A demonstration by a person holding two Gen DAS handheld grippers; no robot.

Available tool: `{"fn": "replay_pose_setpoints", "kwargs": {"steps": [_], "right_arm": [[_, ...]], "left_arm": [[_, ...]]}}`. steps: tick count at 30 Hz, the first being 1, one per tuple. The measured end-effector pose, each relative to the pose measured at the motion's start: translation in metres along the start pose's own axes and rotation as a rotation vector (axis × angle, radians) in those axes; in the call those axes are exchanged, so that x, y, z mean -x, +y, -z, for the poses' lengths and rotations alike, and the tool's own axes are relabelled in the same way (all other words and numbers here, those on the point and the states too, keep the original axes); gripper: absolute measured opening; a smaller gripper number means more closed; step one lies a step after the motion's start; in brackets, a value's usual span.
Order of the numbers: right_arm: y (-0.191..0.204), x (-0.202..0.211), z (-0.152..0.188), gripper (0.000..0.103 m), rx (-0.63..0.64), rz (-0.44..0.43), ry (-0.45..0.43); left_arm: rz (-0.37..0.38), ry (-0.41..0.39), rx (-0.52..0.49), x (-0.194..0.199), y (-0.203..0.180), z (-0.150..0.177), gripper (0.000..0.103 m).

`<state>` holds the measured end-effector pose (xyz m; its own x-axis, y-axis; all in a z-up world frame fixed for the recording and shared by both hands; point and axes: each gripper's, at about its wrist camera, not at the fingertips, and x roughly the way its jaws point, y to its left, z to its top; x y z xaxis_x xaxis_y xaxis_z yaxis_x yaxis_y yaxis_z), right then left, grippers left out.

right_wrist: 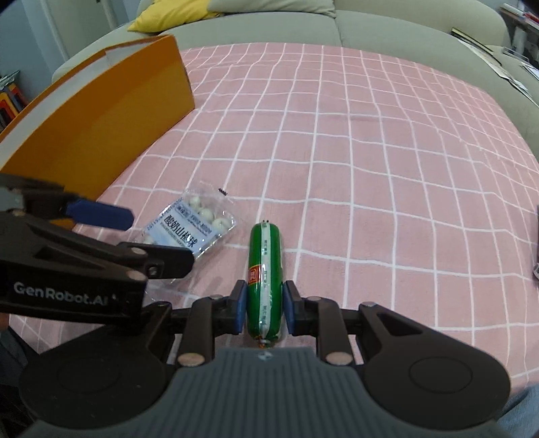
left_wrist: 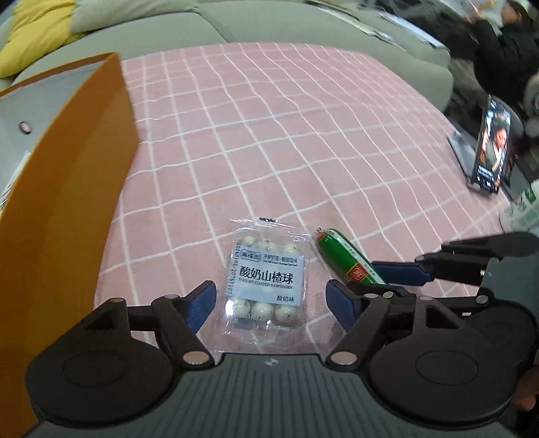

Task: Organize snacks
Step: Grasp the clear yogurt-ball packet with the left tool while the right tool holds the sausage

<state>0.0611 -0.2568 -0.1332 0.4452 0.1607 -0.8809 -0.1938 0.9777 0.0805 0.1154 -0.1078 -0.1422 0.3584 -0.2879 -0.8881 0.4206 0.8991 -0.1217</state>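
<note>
A clear packet of white yogurt-coated hawthorn balls [left_wrist: 266,283] lies flat on the pink checked cloth [left_wrist: 286,134]. My left gripper [left_wrist: 271,303] is open with its blue pads on either side of the packet, not touching it. A green sausage [right_wrist: 265,269] lies just right of the packet, also in the left wrist view [left_wrist: 347,259]. My right gripper [right_wrist: 262,303] has its blue pads against both sides of the sausage near its end. An orange box [right_wrist: 101,121] stands open at the left, also in the left wrist view [left_wrist: 67,215].
The cloth [right_wrist: 370,151] covers a table in front of a grey sofa [right_wrist: 387,23] with a yellow cushion [right_wrist: 168,15]. A phone on a stand [left_wrist: 493,141] and a green-labelled pack [left_wrist: 524,209] sit at the cloth's right edge.
</note>
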Motion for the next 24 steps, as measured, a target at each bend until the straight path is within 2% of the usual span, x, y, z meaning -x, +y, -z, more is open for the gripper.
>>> {"fn": "replay_pose_setpoints", "kwargs": {"steps": [5, 9, 14, 17, 22, 24], "right_arm": [[-0.004, -0.007, -0.004, 0.021, 0.054, -0.029, 0.007], [0.000, -0.008, -0.003, 0.028, 0.107, -0.044, 0.001], [0.004, -0.012, -0.003, 0.028, 0.140, -0.032, -0.014], [0.004, -0.014, -0.004, 0.029, 0.149, -0.037, -0.024], [0.009, -0.022, -0.009, 0.029, 0.179, -0.036, -0.038], [0.013, -0.028, -0.013, 0.023, 0.187, -0.032, -0.042]], "left_arm": [[-0.020, 0.050, -0.015, -0.017, 0.002, -0.010, 0.087], [-0.045, 0.100, -0.046, -0.030, -0.003, -0.012, 0.085], [-0.073, 0.101, -0.069, -0.031, -0.003, -0.013, 0.082], [-0.103, 0.102, -0.085, -0.030, -0.005, -0.012, 0.069], [-0.109, 0.110, -0.042, -0.030, 0.006, -0.012, 0.068], [-0.109, 0.105, -0.039, -0.029, 0.009, -0.011, 0.067]]}}
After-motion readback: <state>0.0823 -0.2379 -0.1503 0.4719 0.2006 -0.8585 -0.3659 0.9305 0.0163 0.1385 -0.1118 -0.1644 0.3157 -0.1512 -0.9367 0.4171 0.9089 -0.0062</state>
